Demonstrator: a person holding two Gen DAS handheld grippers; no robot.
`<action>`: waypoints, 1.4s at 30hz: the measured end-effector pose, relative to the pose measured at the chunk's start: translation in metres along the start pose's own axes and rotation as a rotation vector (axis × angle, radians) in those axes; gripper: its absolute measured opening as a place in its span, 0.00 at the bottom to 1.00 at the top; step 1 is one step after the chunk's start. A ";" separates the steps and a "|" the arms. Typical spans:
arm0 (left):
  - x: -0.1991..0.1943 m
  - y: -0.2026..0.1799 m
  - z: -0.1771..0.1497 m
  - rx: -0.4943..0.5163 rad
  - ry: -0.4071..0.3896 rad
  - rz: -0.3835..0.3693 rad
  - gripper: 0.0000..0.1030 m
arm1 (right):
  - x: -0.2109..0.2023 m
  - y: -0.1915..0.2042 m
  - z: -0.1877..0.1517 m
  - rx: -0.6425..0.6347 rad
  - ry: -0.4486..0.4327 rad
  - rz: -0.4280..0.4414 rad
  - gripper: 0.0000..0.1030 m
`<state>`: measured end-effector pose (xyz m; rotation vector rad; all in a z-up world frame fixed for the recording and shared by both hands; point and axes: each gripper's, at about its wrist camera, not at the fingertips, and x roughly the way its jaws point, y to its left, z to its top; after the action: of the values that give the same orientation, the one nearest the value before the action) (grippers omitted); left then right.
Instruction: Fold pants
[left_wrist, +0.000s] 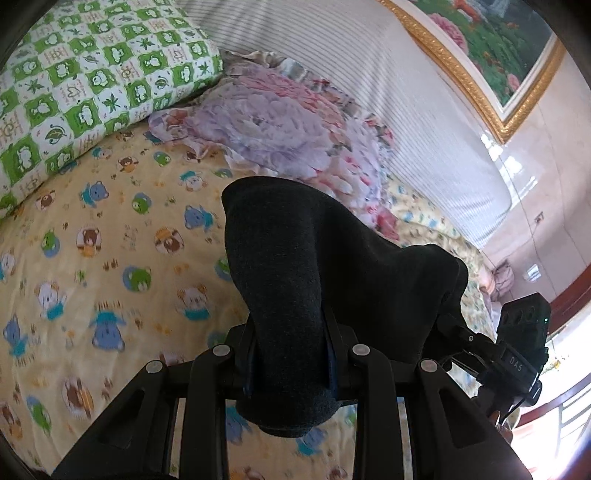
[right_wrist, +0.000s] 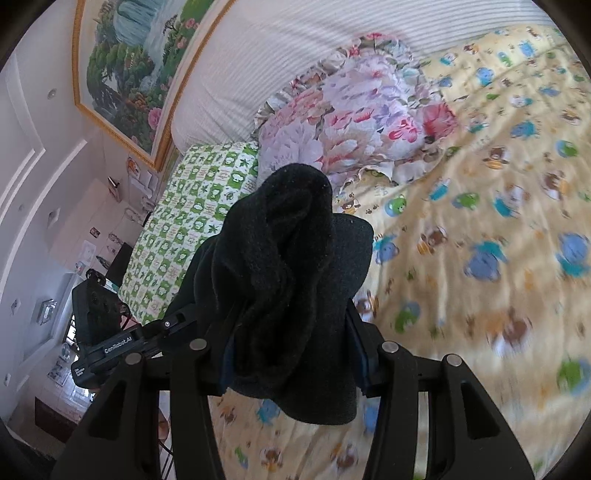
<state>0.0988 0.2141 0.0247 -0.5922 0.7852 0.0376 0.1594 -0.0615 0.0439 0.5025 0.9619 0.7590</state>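
Mid-fold, it seems: the left gripper (left_wrist: 290, 354) clamps a bunch of the black pants (left_wrist: 314, 266) at lower centre, and the right gripper (right_wrist: 291, 350) pinches another bunch of them. Next likely needs laying them flat; the bear-print bedsheet (right_wrist: 480, 258) offers room, with pillows crowding the upper left.

The black pants (left_wrist: 295, 280) bunch over my left hand-held gripper (left_wrist: 290, 354), hiding its fingertips, and likewise bury my right hand-held gripper (right_wrist: 291, 354). The bedsheet (right_wrist: 498, 295) smears into blur. The framed painting (left_wrist: 491, 48) is cut off by the edge.
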 end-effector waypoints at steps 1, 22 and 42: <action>0.002 0.001 0.002 -0.001 0.000 0.003 0.27 | 0.005 -0.001 0.003 -0.003 0.006 0.000 0.49; 0.039 0.022 0.010 0.032 0.003 0.093 0.53 | 0.059 -0.034 0.030 -0.028 0.086 -0.163 0.63; 0.019 0.021 -0.007 0.063 0.006 0.150 0.64 | 0.041 -0.027 0.023 -0.078 0.052 -0.243 0.71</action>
<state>0.1027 0.2250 -0.0023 -0.4734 0.8326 0.1485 0.2029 -0.0483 0.0145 0.2918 1.0166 0.5900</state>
